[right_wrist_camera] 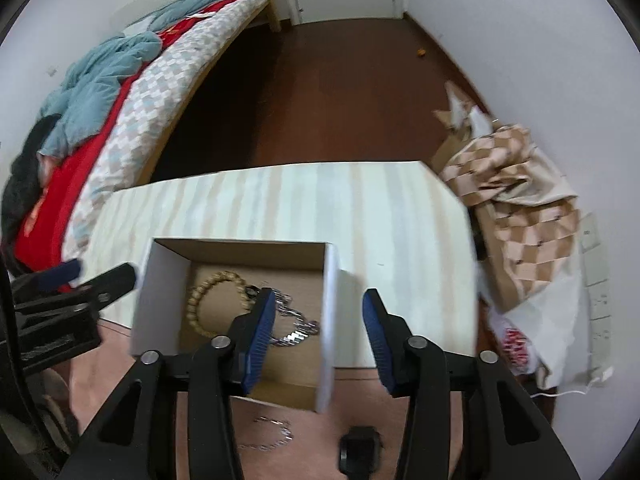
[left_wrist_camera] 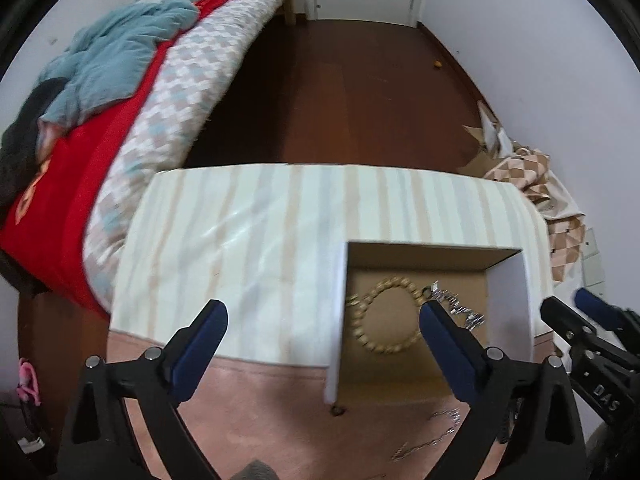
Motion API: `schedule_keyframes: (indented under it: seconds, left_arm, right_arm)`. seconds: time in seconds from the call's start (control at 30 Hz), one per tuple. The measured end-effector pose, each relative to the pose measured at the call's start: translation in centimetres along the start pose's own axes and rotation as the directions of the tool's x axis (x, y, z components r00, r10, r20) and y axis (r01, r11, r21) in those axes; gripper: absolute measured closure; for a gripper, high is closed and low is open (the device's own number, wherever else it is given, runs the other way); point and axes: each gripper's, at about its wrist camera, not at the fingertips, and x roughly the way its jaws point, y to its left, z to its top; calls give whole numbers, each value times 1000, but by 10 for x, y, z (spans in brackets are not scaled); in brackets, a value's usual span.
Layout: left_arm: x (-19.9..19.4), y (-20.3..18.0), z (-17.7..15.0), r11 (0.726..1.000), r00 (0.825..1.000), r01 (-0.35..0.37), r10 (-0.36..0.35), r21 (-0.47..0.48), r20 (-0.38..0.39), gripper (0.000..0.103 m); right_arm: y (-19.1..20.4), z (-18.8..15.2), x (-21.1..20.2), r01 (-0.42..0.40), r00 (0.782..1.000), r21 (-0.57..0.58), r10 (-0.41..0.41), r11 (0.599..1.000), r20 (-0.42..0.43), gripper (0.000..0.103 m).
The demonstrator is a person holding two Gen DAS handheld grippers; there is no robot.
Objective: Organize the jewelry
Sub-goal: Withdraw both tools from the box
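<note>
Lying in cardboard box (right_wrist_camera: 160, 280): round beaded bracelet (right_wrist_camera: 208, 296), silver chain (right_wrist_camera: 296, 328) | both jaws wide, empty

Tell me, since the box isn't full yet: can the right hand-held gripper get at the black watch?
Probably yes. The right hand-held gripper is open, and the black watch lies uncovered on the pink surface outside the box, just below it.

My left tool (left_wrist_camera: 322, 330) hangs open over the striped worktop (left_wrist_camera: 248, 240), its blue-padded fingers (left_wrist_camera: 200, 344) wide apart. The open white cardboard box (left_wrist_camera: 338, 320) holds a round beige bead bracelet (left_wrist_camera: 386, 316) and a silver chain (left_wrist_camera: 460, 308). Another thin silver chain (left_wrist_camera: 432, 436) lies on the pink mat (left_wrist_camera: 272, 408).
</note>
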Motion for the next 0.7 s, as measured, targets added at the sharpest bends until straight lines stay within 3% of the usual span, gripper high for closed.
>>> schedule_keyframes:
  seconds: [0.13, 0.17, 0.43, 0.7]
  left_arm:
    - [-7, 3, -19, 999, 999, -39, 39, 3, 23, 1]
    - [-9, 3, -23, 999, 998, -50, 49, 6, 26, 1]
    - [-30, 3, -51, 998, 997, -56, 56, -3, 53, 1]
    - [-75, 1, -73, 998, 988, -67, 67, 1, 139, 1]
  right_arm:
    - [3, -15, -3, 52, 999, -15, -52, 999, -4, 12]
    - [5, -20, -4, 67, 998, -24, -67, 997, -3, 10]
    - [19, -48, -24, 115, 993, -44, -114, 992, 27, 4]
    - [22, -69, -71, 136, 986, -27, -132, 990, 105, 4]
